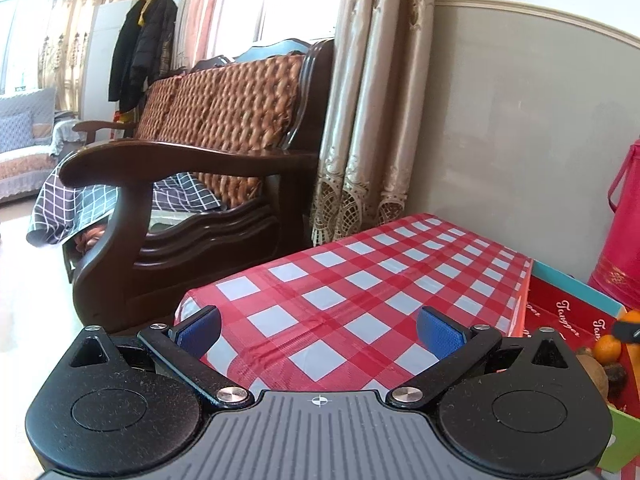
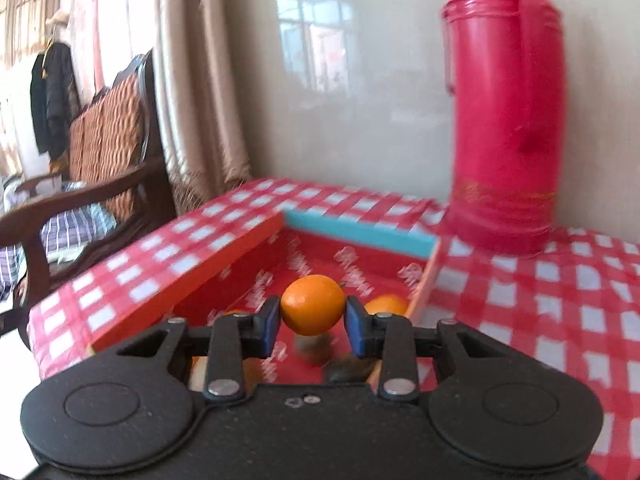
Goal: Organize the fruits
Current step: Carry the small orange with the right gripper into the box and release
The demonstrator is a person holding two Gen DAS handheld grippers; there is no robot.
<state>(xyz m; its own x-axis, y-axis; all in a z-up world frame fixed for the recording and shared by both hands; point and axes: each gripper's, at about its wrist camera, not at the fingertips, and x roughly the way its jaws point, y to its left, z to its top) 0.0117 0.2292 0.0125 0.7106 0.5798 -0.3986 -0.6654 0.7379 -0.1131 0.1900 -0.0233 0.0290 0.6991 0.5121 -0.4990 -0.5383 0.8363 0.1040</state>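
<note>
While right gripper (image 2: 312, 322) clamps orange (image 2: 312, 304) (above box (image 2: 362, 232)).

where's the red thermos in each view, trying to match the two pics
Left wrist: the red thermos is cut off at the far right edge, behind the open box.
Right wrist: it stands upright at upper right on the checked tablecloth, just past the box's far right corner.
Shared landmark: the box's turquoise end wall, near the thermos in both.

1. Right wrist view is pretty smeared; the box (image 2: 224, 264) lettering can't be read.
2. Brownish fruit (image 2: 314, 350) under the held orange (image 2: 313, 305): too blurry to identify.
3. Thermos (image 1: 624, 232) is cropped by the left view's edge.
</note>
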